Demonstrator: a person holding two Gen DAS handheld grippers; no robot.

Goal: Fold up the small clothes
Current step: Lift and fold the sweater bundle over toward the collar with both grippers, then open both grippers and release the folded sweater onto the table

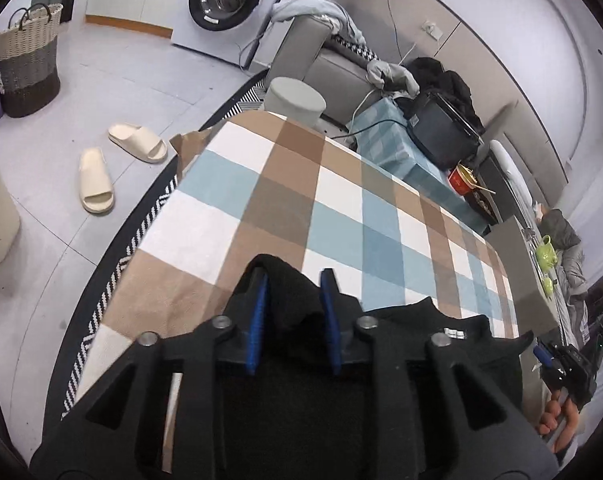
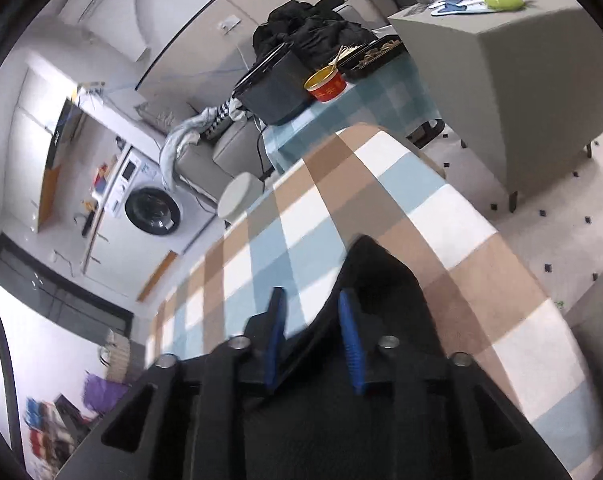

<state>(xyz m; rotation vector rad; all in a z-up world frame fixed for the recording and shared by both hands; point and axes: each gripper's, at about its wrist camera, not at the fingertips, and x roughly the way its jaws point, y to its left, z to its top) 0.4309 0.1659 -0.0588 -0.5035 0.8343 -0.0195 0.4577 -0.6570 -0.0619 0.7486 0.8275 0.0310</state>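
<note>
One black garment (image 1: 433, 320) lies at the near edge of my checked table (image 1: 261, 184), a fold of it between the blue pads of each claw. My left claw (image 1: 295, 296) and right claw (image 2: 313, 320) both stand partly apart, cloth between, though I cannot tell whether they pinch it. Only the left view shows two cream slippers (image 1: 97, 180) and my hand (image 1: 561, 420).

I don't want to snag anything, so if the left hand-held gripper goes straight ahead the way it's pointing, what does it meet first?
Probably the black garment bunched between the left hand-held gripper fingers, then the checked tablecloth just beyond. Depth is hard to judge.
</note>
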